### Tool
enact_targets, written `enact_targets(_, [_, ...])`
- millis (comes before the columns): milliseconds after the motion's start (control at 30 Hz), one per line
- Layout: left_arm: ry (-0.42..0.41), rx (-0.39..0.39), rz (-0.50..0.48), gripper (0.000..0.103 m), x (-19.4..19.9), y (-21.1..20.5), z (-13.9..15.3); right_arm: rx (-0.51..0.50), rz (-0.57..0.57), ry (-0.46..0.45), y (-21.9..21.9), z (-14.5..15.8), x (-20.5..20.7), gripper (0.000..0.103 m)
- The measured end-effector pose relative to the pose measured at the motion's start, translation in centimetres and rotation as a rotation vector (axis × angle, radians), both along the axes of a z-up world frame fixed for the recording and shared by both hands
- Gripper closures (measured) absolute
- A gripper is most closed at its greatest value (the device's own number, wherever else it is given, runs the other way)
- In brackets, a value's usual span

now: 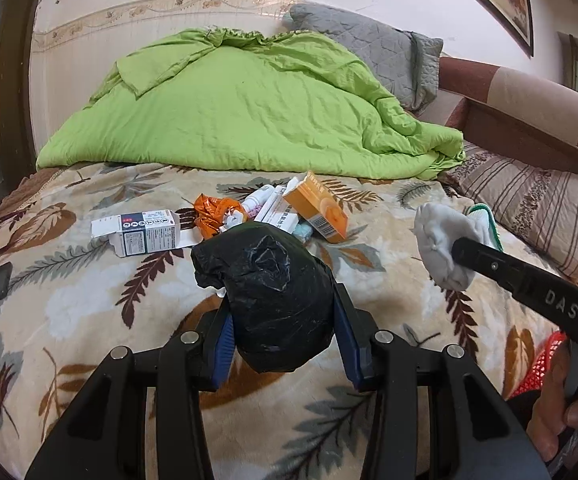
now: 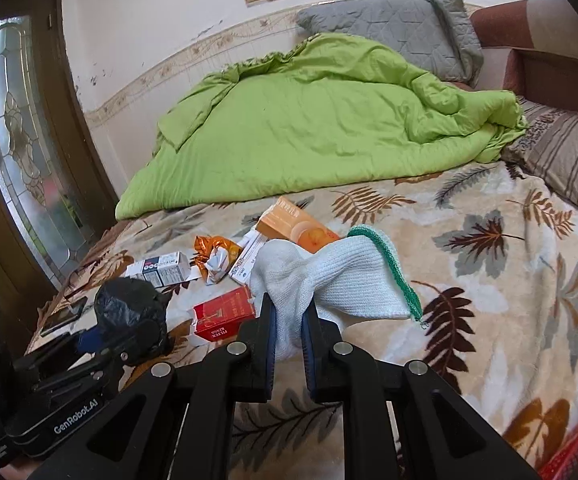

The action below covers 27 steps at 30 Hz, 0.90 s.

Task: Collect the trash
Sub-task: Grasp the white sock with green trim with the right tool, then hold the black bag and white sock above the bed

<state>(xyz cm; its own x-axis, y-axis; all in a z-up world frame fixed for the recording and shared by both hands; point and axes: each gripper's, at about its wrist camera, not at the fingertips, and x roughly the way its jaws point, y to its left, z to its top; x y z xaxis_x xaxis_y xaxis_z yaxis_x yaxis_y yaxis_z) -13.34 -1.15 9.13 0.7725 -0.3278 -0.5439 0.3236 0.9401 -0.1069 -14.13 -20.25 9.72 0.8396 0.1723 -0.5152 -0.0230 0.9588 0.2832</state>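
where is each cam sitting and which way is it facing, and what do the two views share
Left wrist: sits on the left gripper, looking along its fingers, shut on a black bag, across the bed; the right gripper and a hand show at right.

Right wrist: sits on the right gripper, shut on a white sock, facing the same way; the left gripper shows at left.

Shared: green quilt, orange box, white box, grey pillow.
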Motion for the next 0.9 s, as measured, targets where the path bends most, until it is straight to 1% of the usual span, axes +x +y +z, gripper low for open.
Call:
enact_targets(167, [-0.017,-0.01,-0.003,0.06,-1.9,0.2,0.7,0.016,-0.015,-0.002,-0.2,0.5,-1.1,0.091])
enact_targets(367, [-0.01,0.002,-0.01,0.06,-4.2,0.6,0.5,0.004,-0.006,-0.014,0.4,0.9,-2.9,0.091])
enact_targets(533, [-0.027,0.013,-0.003,0.06,-6.0,1.1,0.8,0.057,-0.017,0.013,-0.7,0.5,-4.3,0.091])
enact_targets(700, [-0.034,0.026,-0.006,0.06,-7.2,1.0,1.0,0.091,-0.03,0.012,-1.5,0.9,-5.6,0.091])
enact_targets(767, [-0.042,0.044,-0.015,0.06,-7.6,0.6,0.9,0.087,-0.027,0.005,-1.4,1.2,-6.0,0.091])
enact_targets(800, [-0.043,0.049,-0.017,0.06,-7.7,0.5,0.9,0.07,-0.025,0.003,-1.1,1.2,-6.2,0.091])
enact_targets(900, [-0.046,0.06,-0.018,0.06,-7.6,0.2,0.9,0.049,-0.01,0.02,-0.8,0.4,-6.3,0.091])
